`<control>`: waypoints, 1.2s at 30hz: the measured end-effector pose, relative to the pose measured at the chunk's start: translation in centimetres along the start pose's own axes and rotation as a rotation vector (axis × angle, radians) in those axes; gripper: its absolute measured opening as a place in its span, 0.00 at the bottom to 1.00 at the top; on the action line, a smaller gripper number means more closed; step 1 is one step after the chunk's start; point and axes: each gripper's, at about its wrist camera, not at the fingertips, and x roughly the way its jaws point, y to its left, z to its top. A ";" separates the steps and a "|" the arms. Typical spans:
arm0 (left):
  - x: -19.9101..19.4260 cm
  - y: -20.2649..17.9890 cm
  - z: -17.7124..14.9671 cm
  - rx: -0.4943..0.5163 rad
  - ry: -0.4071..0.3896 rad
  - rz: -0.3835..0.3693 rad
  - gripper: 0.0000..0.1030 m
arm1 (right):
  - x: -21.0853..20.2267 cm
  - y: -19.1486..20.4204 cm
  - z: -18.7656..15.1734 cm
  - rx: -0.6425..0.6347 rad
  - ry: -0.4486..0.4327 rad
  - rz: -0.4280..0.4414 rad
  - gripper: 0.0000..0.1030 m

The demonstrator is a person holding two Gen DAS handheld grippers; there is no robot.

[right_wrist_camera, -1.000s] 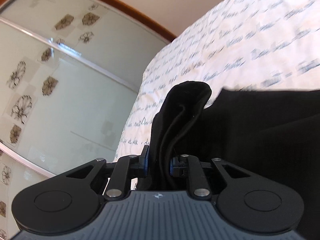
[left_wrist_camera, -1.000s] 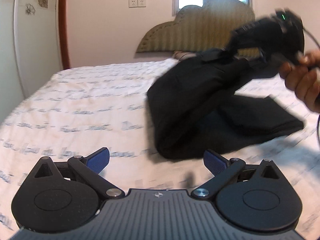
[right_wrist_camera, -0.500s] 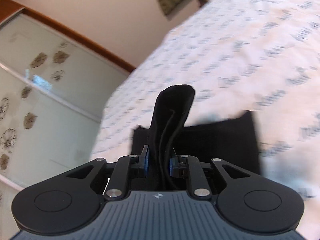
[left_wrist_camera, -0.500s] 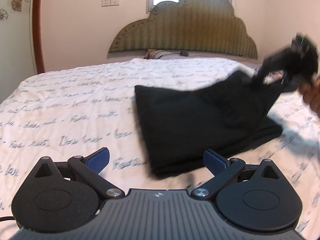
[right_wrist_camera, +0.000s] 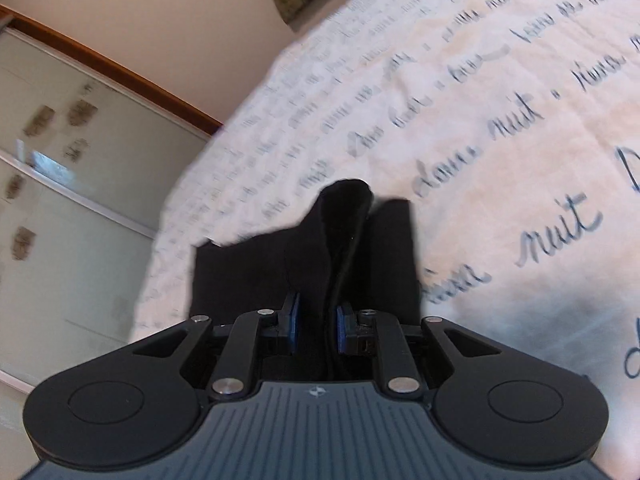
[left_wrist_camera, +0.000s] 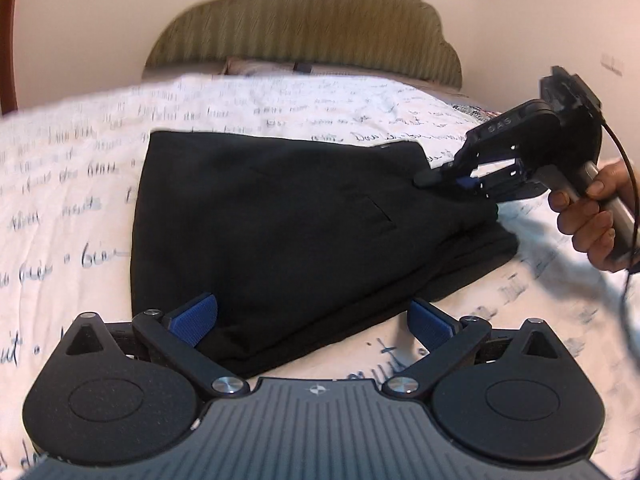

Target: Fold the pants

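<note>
Left wrist view: the black pants lie folded on the white bedspread with script print, before a padded headboard; the left gripper hovers at their near edge, blue pads spread wide, nothing between them; at right, a hand holds the right gripper, clamped on a raised corner of the pants. Right wrist view: the right gripper pinches a bunched fold of the pants between its pads; a sliding wardrobe door stands beyond the bed.
</note>
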 end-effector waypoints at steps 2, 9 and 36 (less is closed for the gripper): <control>-0.3 -0.2 0.3 0.020 0.005 0.007 0.99 | -0.4 -0.9 -0.1 0.052 -0.015 0.037 0.18; -6.1 1.9 1.1 -0.038 -0.134 0.003 0.97 | -5.7 3.3 -1.4 -0.042 -0.215 0.027 0.19; -5.5 4.2 -0.5 -0.106 0.028 0.256 0.67 | 0.1 1.7 -6.0 -0.031 -0.053 0.077 0.19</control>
